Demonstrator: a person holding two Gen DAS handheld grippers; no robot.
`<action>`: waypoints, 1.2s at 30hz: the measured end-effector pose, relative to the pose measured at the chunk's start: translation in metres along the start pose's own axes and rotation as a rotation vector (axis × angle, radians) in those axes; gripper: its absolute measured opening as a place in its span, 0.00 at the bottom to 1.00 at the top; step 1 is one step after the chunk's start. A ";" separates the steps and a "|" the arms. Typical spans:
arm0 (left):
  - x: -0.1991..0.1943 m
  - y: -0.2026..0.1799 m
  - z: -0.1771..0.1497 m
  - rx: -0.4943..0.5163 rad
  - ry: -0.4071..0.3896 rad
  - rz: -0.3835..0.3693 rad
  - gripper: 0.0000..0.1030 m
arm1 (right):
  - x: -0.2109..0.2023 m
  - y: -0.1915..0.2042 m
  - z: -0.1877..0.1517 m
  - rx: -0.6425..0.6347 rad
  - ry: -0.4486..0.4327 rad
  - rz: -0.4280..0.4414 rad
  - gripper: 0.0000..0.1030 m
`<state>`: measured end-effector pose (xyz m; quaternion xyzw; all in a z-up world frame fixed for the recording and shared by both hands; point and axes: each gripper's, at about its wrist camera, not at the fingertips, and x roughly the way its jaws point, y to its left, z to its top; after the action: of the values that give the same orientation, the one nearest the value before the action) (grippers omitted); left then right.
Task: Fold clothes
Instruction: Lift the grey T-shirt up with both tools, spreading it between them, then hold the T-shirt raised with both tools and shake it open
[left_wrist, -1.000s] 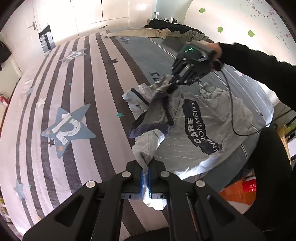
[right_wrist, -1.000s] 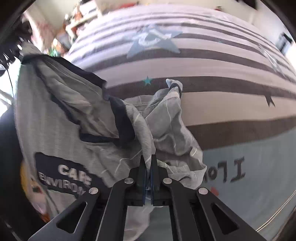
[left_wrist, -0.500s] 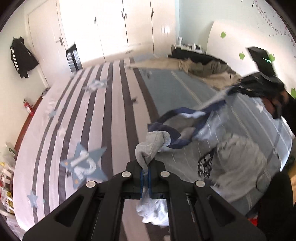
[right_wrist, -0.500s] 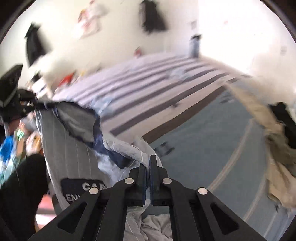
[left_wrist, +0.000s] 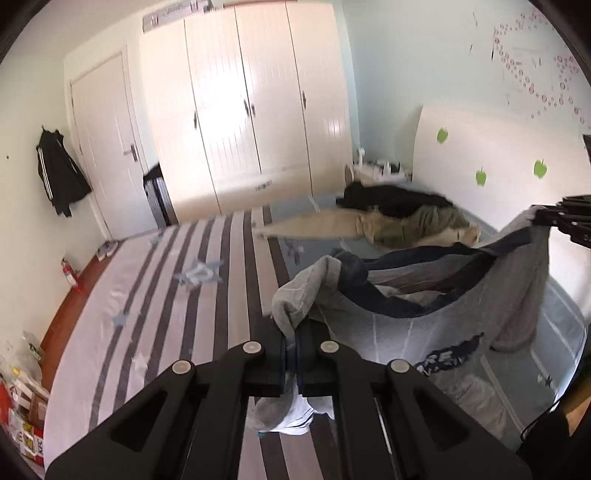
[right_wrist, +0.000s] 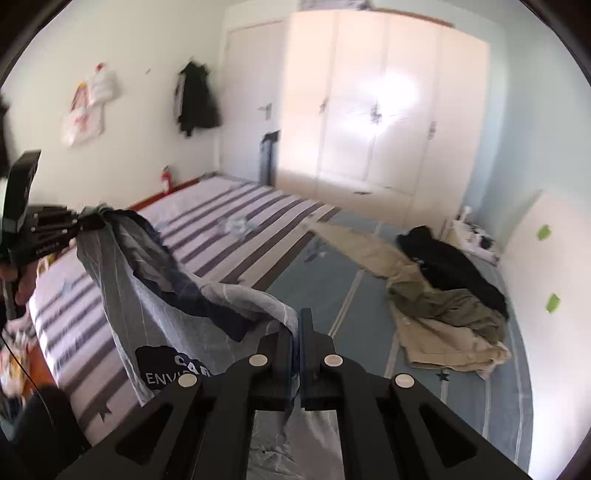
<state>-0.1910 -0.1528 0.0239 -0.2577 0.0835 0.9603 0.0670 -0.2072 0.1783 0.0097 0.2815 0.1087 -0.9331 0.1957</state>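
In the left wrist view, we are looking along our left gripper, whose jaws are pinched together on a bunched grey corner of the grey T-shirt. The shirt is hanging in the air above the striped bed, its navy-trimmed neckline sagging between our two grips. At the right edge we are seeing our right gripper, clamped on the shirt's other corner, with grey cloth draping down from it. Part of a dark printed patch on the shirt is showing low on the right, too blurred to read. Farther up the bed, a pile of clothes in black, olive and beige is lying near the white headboard. A white wardrobe is standing at the back wall and a black jacket is hanging on the left wall.

In the right wrist view, we are looking along our right gripper, its jaws closed on a thin fold of the grey T-shirt. The shirt is stretching leftwards and upwards to our left gripper, which is gripping the far corner at the left edge. The dark patch with white lettering is facing us just left of our jaws. The pile of clothes is lying on the blue part of the bed to the right, well apart from the shirt.
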 end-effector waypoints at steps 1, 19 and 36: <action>-0.007 -0.002 0.007 0.010 -0.020 0.008 0.02 | -0.011 -0.004 0.005 0.013 -0.018 -0.011 0.02; -0.187 0.005 0.112 0.037 -0.316 0.057 0.02 | -0.213 0.036 0.100 0.000 -0.311 -0.135 0.02; -0.305 0.015 0.094 0.030 -0.353 0.022 0.02 | -0.342 0.111 0.073 -0.015 -0.371 -0.207 0.02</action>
<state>0.0225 -0.1756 0.2606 -0.0830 0.0876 0.9899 0.0741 0.0668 0.1600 0.2534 0.0907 0.1063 -0.9832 0.1176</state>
